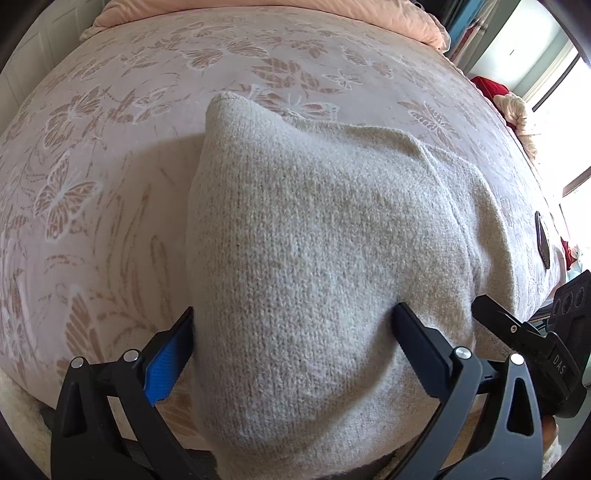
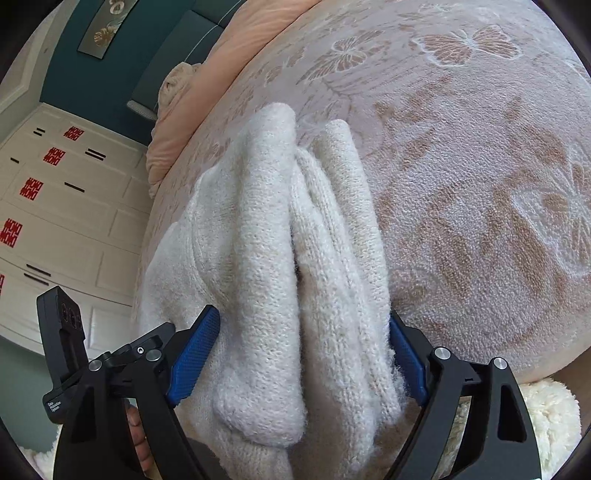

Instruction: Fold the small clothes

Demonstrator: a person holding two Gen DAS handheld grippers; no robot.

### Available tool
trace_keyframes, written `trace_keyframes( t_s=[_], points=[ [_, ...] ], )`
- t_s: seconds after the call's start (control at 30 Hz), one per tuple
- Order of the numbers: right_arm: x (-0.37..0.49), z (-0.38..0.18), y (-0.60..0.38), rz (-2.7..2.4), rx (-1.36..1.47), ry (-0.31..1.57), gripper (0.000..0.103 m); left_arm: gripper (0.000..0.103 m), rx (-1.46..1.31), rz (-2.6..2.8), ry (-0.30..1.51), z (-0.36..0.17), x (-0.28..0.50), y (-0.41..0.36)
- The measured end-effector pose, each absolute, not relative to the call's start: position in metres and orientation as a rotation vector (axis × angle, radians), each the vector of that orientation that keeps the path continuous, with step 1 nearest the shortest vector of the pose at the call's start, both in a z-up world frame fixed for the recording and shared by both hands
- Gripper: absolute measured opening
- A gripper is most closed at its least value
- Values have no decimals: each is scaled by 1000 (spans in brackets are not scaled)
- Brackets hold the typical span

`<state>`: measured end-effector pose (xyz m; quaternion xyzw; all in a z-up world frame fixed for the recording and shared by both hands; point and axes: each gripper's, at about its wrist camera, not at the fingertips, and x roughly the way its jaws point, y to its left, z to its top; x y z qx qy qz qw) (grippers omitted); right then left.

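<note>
A cream knitted sweater [image 1: 314, 236] lies on the bed, partly folded, and hangs over the near edge. My left gripper [image 1: 295, 332] has its jaws wide apart with the sweater's near part bulging between them; whether the pads press it I cannot tell. In the right wrist view the sweater [image 2: 280, 236] is bunched in thick folds, and my right gripper [image 2: 303, 350] has its blue pads [image 2: 192, 362] against both sides of the bunch. The other gripper shows at the right edge of the left wrist view [image 1: 535, 347].
The bed wears a pink cover with butterflies [image 1: 110, 177]. A peach duvet [image 1: 258, 11] lies at the head. A dark phone [image 1: 543, 240] lies near the right bed edge. White cupboards with red stickers [image 2: 55, 192] stand beside the bed. A fluffy white rug [image 2: 546, 417] lies below.
</note>
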<state>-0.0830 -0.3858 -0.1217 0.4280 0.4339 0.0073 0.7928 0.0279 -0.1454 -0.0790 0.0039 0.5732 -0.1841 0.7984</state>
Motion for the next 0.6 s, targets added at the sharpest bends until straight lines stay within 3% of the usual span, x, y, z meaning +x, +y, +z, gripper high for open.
trace_keyframes(
  t_s=[0.6],
  points=[
    [-70,-131,-397,34,955,929,87,98,9,-381,1295,-90,47,-157]
  ],
)
